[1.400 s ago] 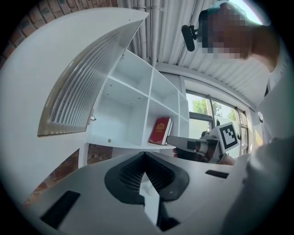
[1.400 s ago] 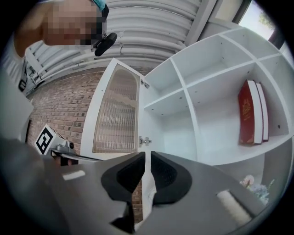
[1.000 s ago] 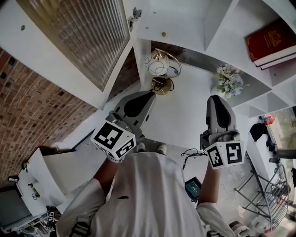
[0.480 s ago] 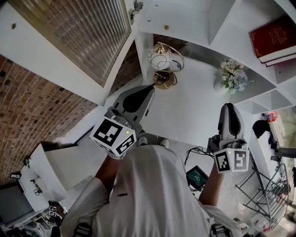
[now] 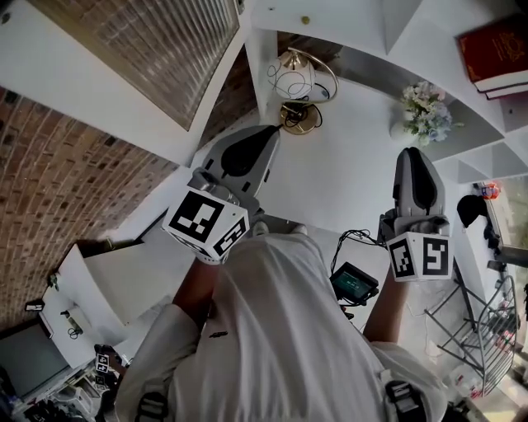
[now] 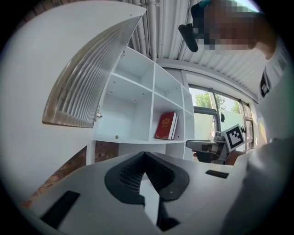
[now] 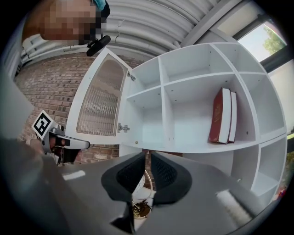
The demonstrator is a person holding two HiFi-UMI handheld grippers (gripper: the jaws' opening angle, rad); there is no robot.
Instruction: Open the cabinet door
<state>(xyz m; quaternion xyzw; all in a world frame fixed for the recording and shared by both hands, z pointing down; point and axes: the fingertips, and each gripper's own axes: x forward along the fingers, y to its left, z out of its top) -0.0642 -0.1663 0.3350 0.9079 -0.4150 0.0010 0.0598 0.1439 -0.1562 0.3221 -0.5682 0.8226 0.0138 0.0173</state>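
head view: cabinet door (image 5: 140, 49), white frame with ribbed glass, stands swung wide at upper left, well clear of the cabinet (image 5: 330, 25) opening. the task's thing looks already open. left gripper (image 5: 266, 136) and right gripper (image 5: 411, 158) both hang over the white bench (image 5: 346, 173), apart from the door, touching nothing. judgement: what is left is a clean exit. keep both grippers low and level, away from the door's edge so it is not knocked back, and away from the gold hoop lamp (image 5: 299, 82) just beyond the left gripper's tip. count here: one door, two grippers, one lamp, one bunch of flowers (image 5: 427, 111), red books (image 5: 495, 45) on a shelf.

left gripper view: jaws closed to a point, nothing between them. the door sits overhead to the left, glass side down. the compartments behind it are bare. the books stand in a lower compartment, two as far as can be told.

right gripper view: jaws nearly together, only a thin slit, gripping nothing. the lamp shows through the slit but lies beyond it, not held. one hinge (image 7: 121, 127) is visible on the door's inner edge. two books again, upright.
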